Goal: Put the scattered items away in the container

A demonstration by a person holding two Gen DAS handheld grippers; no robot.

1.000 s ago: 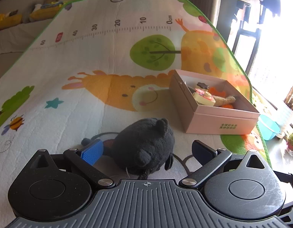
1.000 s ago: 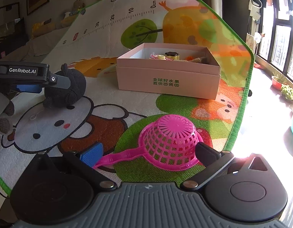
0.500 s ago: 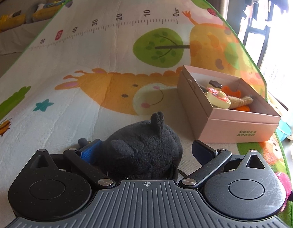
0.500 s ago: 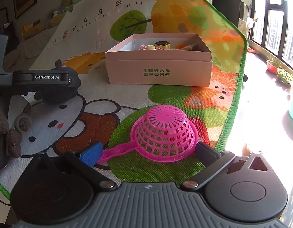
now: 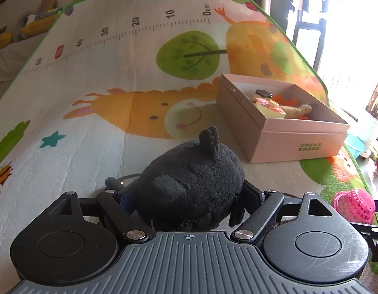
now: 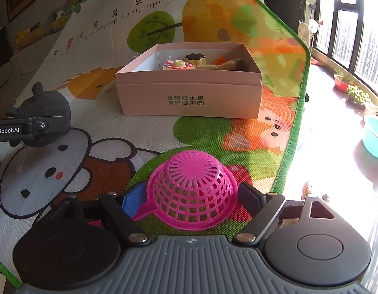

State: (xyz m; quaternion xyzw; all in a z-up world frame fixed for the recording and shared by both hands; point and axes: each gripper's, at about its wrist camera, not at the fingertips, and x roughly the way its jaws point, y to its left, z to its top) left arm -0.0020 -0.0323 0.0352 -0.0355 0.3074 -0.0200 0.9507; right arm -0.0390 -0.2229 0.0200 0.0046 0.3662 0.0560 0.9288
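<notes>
A black plush toy [image 5: 194, 178] lies on the play mat between the fingers of my left gripper [image 5: 189, 194]. Its jaws are closing and both pads touch the toy's sides. The right wrist view shows that same gripper [image 6: 29, 128] at the left, around the plush toy [image 6: 47, 105]. An upturned pink plastic strainer [image 6: 191, 186] sits between the fingers of my right gripper [image 6: 191, 197], whose jaws are closing onto its rim. The pink cardboard box [image 6: 189, 100] stands beyond, open, with several small toys inside. In the left wrist view the box [image 5: 299, 144] is to the right, and the strainer [image 5: 354, 205] shows at far right.
The mat's green edge [image 6: 294, 132] runs close on the right, with bare sunlit floor past it. A teal basin [image 6: 375, 139] and potted plants [image 6: 343, 83] stand by the window. Soft toys [image 5: 47, 2] line the far left wall.
Both grippers' fingers have closed in: the left ones onto the black plush toy, the right ones onto the pink strainer. The left gripper also moved forward over the plush.
</notes>
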